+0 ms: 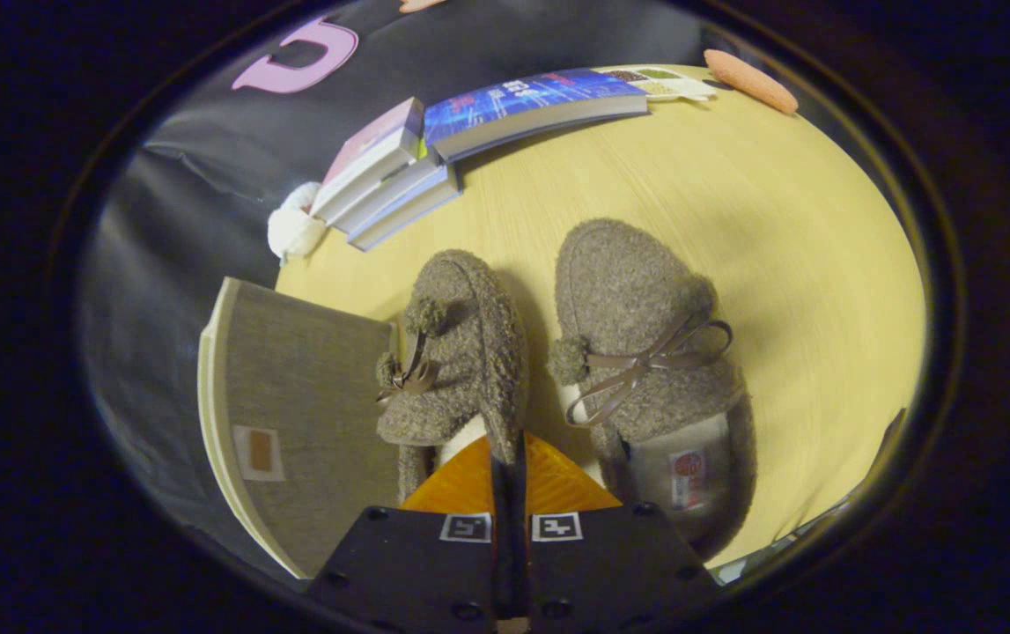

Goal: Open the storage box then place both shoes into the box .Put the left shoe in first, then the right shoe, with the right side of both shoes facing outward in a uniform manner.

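Observation:
Two grey-brown fuzzy slippers with ribbon bows and pompoms lie on the yellow table. The left shoe is tipped onto its side, and its opening rim is pinched between my fingers. My gripper is shut on that rim. Just right of the fingers, the right shoe rests flat with its toe pointing away and a label showing on its insole. The grey fabric storage box sits to the left of the left shoe, showing a flat grey panel with a small tab. I cannot tell whether it is open.
A stack of books and a large blue book lie at the table's far edge. A white bundle sits beside the stack. Further right are a tray of grains and an orange oblong object.

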The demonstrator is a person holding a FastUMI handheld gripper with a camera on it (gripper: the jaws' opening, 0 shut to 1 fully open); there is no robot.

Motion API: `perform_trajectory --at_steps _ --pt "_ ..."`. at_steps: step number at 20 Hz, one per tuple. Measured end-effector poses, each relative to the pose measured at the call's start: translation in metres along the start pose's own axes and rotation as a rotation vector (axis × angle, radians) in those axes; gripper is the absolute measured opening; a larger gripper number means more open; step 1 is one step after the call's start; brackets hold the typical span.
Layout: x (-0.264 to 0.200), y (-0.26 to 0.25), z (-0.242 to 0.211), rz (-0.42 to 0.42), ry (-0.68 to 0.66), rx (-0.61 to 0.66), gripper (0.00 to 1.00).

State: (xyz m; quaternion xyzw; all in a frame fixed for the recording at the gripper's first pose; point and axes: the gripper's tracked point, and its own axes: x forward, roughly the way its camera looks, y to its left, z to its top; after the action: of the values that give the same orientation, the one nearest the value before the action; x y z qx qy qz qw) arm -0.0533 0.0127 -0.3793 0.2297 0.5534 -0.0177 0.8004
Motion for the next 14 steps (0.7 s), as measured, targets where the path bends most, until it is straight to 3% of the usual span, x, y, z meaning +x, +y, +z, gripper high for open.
perform_trajectory --at_steps 7,14 --pt "-0.062 0.054 0.036 0.142 -0.091 0.094 0.03" --pt "-0.115 0.163 0.035 0.316 -0.113 0.028 0.03"
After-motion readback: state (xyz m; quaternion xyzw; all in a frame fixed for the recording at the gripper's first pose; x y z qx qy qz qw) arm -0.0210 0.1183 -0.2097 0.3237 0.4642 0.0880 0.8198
